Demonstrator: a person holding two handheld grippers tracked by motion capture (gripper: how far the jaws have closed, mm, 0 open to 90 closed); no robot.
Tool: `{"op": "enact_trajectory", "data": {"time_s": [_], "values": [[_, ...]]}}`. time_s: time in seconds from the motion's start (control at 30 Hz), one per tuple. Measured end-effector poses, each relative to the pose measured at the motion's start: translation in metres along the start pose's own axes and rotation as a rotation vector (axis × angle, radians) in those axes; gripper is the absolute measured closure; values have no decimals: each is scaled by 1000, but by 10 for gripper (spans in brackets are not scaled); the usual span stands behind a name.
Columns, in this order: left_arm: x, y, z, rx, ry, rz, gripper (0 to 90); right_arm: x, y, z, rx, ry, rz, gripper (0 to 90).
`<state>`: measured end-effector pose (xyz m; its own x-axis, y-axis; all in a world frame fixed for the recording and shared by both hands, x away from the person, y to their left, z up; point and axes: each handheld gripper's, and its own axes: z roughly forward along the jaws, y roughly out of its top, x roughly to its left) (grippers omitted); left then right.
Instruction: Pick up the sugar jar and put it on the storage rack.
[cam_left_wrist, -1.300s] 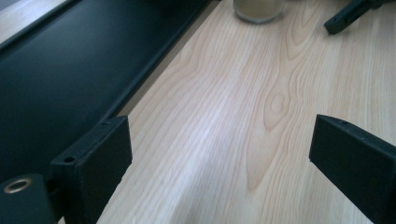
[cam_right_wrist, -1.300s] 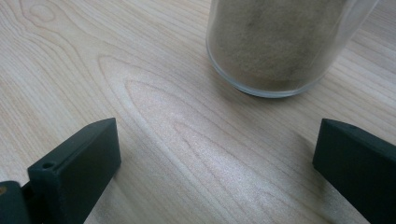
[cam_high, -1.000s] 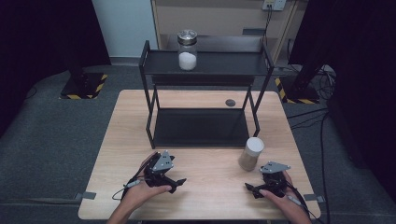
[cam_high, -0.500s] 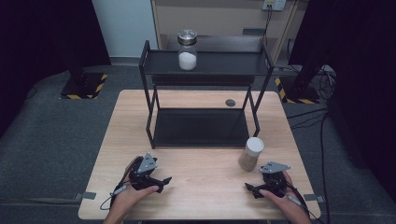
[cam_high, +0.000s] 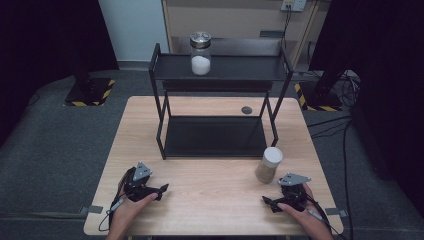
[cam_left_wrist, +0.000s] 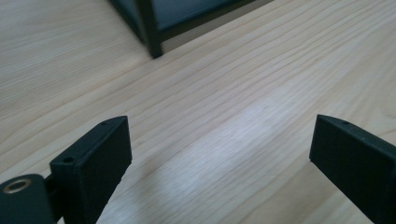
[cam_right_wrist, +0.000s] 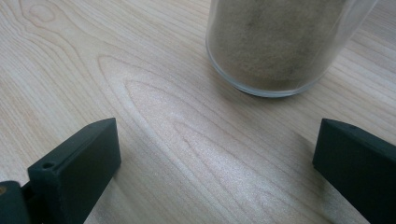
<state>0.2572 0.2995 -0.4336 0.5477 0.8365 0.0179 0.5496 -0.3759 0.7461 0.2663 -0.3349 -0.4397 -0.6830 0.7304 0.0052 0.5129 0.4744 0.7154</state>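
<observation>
Jar (cam_high: 269, 165) of tan powder: glass, probably heavyish, slippery; stands on worktop (cam_high: 215, 195) just before right gripper (cam_high: 272, 203) (jaws spread, empty). Grasp mid-body. Left gripper (cam_high: 161, 191) likewise spread.

Upright brown-powder jar (cam_high: 269, 164), table's right

bright overhead light, dark surroundings, soft glare on table (cam_high: 215, 185), blurred close-ups
</observation>
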Motion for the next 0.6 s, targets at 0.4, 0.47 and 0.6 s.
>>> {"op": "enact_trajectory", "data": {"time_s": [0.4,0.47,0.6], "values": [[2,-2,9,47,35,-67,14,0,0,0,0,0,0,14],[2,-2,9,47,35,-67,13,0,0,0,0,0,0,14],[2,-2,9,48,36,-66,11,0,0,0,0,0,0,14]]}}
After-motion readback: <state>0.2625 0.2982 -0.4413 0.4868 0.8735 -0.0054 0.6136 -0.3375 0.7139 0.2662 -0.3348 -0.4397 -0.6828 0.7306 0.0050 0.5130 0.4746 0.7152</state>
